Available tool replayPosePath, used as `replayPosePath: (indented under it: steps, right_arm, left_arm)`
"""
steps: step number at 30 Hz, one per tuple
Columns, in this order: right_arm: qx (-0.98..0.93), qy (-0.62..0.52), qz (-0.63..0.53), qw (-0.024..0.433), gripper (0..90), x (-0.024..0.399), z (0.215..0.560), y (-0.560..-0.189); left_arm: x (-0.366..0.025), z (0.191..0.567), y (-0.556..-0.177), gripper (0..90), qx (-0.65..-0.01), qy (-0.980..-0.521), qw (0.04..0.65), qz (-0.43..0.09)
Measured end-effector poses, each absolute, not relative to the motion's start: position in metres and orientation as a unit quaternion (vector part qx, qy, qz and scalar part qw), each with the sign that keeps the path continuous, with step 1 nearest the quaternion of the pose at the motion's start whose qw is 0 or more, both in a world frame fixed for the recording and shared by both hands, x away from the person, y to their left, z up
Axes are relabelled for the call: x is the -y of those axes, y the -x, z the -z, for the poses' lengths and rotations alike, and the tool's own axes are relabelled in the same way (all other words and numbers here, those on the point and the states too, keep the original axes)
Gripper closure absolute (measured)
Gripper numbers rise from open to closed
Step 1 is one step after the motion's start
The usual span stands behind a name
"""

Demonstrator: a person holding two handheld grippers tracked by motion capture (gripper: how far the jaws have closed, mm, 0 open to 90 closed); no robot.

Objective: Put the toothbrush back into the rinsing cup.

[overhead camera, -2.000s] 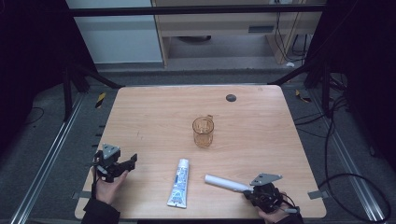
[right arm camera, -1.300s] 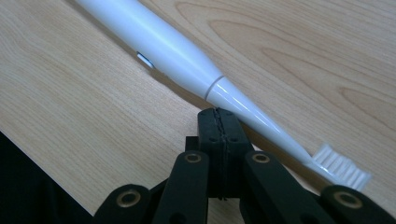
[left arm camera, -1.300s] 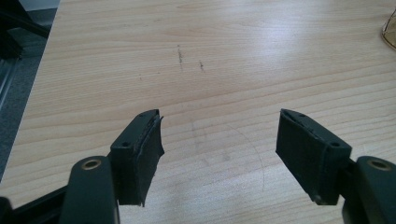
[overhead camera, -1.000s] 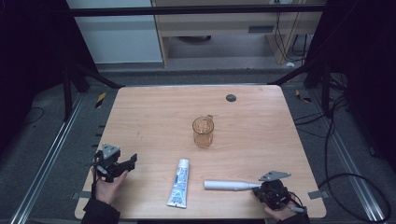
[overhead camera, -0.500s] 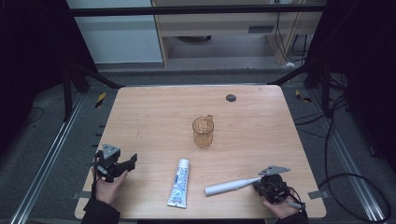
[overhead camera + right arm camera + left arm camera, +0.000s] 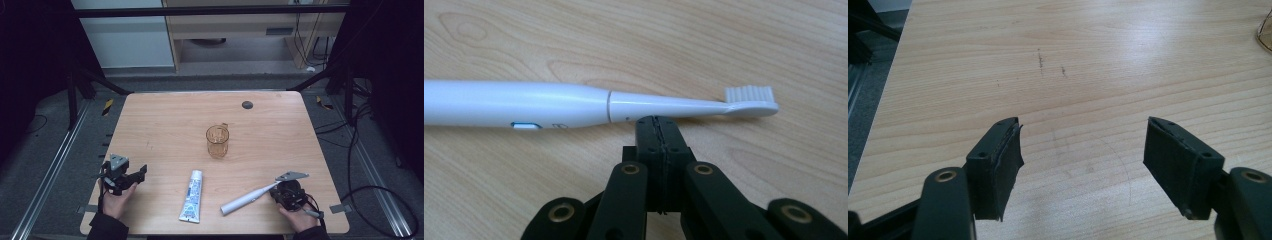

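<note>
A white electric toothbrush [image 6: 245, 200] lies slantwise on the wooden table [image 6: 165, 125] near the front right. In the right gripper view the toothbrush [image 6: 549, 102] runs across the picture, bristles at the right. My right gripper [image 6: 657, 122] is shut with nothing between its jaws; their tip rests against the brush's thin neck. In the high view the right gripper [image 6: 277, 190] sits at the brush's head end. My left gripper [image 6: 141, 175] stands open at the front left, and in its own view the left gripper [image 6: 1083, 150] frames bare wood.
An amber see-through cup [image 6: 217, 141] stands upright at mid-table. A white and blue toothpaste tube [image 6: 192, 196] lies between the two grippers, near the front edge. A small dark disc [image 6: 247, 104] sits at the back. The cup's rim [image 6: 1265, 37] shows at the left gripper view's edge.
The toothbrush has swung round: its handle end moved from pointing back-left toward the front edge. The right gripper shifted slightly to the right with it. The left gripper kept still.
</note>
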State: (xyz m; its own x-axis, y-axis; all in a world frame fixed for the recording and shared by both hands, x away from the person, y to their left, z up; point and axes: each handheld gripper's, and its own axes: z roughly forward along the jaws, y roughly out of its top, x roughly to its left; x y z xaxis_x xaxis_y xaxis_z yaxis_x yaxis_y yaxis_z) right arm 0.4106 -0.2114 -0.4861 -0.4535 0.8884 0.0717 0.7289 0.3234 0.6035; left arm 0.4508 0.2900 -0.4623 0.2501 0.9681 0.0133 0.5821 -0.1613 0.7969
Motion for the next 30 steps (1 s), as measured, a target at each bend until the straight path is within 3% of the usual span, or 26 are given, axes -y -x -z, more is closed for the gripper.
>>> replayPosePath:
  steps: [30]
  right_arm:
    - [-0.789,-0.518,-0.294,0.148,90.0,0.214,0.487,-0.427]
  left_arm:
    - [-0.29,0.462,-0.451,30.2,-0.545,-0.71,0.348,-0.277]
